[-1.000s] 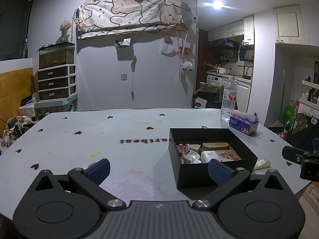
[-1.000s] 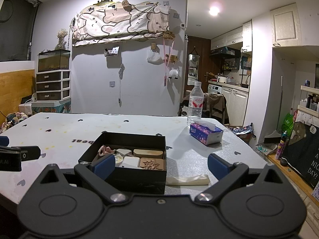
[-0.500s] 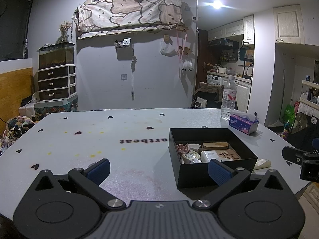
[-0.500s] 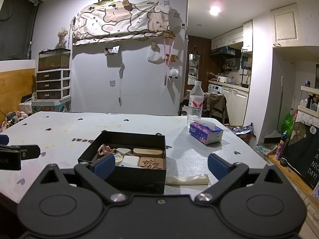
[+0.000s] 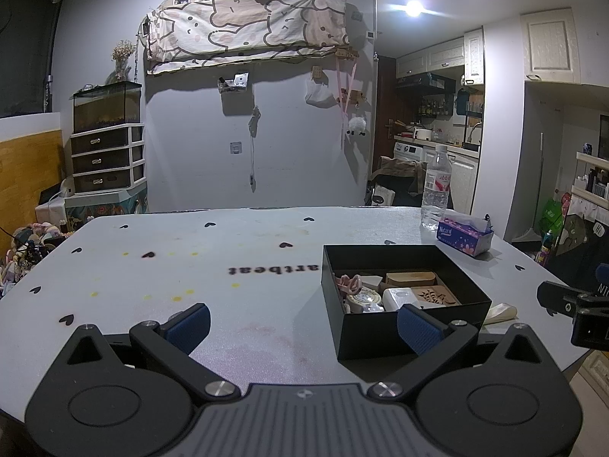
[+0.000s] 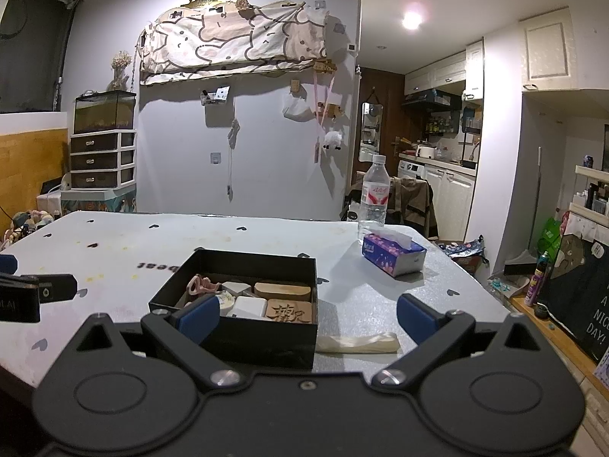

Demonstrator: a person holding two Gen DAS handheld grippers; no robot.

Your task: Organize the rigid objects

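A black open box (image 5: 415, 333) (image 6: 262, 337) stands on the grey table near its front edge. Inside lie a carved wooden tile (image 6: 289, 311), a wooden block (image 6: 281, 290), a white block (image 6: 249, 307), a tape roll (image 5: 361, 297) and a pink clip (image 6: 200, 285). My left gripper (image 5: 302, 327) is open and empty, low over the table, left of the box. My right gripper (image 6: 308, 314) is open and empty, just in front of the box. A rolled plastic bag (image 6: 357, 342) lies right of the box.
A purple tissue box (image 6: 394, 255) and a water bottle (image 6: 375, 198) stand at the far right of the table (image 5: 190, 266). The table's right edge drops to a cluttered floor. Drawers with a tank (image 5: 108, 152) stand by the far wall.
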